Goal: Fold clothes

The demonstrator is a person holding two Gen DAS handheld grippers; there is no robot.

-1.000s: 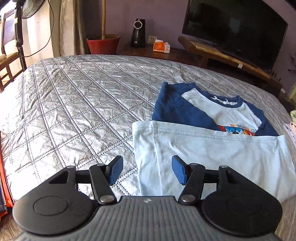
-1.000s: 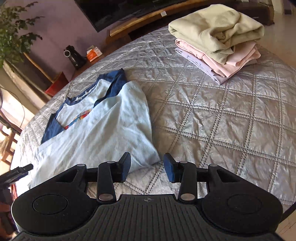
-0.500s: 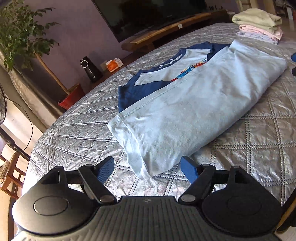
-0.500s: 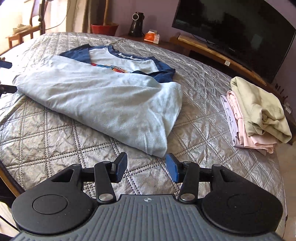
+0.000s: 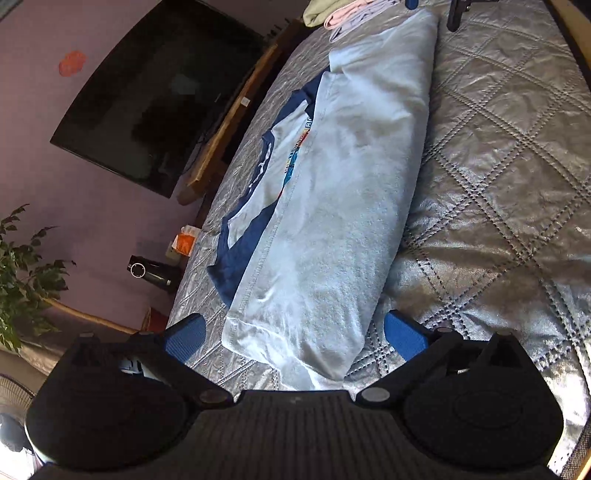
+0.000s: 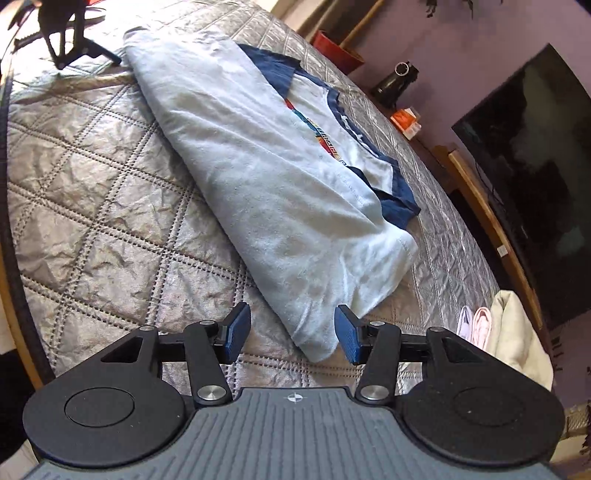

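Observation:
A light blue T-shirt with navy sleeves [image 5: 332, 206] lies on the silver quilted bed [image 5: 498, 166], its lower half folded up over the chest print. My left gripper [image 5: 291, 338] is open, its blue fingers either side of the shirt's near end. In the right wrist view the same shirt [image 6: 266, 177] stretches away, and my right gripper [image 6: 291, 334] is open with the shirt's near corner between its fingers. Neither gripper holds the cloth. The left gripper also shows in the right wrist view [image 6: 64, 35] at the shirt's far end.
A stack of folded clothes [image 6: 509, 332] sits on the bed at the right. A TV [image 5: 159, 110] on a wooden stand, a plant [image 5: 22, 273], an orange box [image 5: 184, 242] and a dark gadget [image 5: 142, 271] stand beyond the bed's far edge.
Both grippers have swung round and dropped low at opposite ends of the folded shirt. The left jaws have opened wider. The shirt has not moved.

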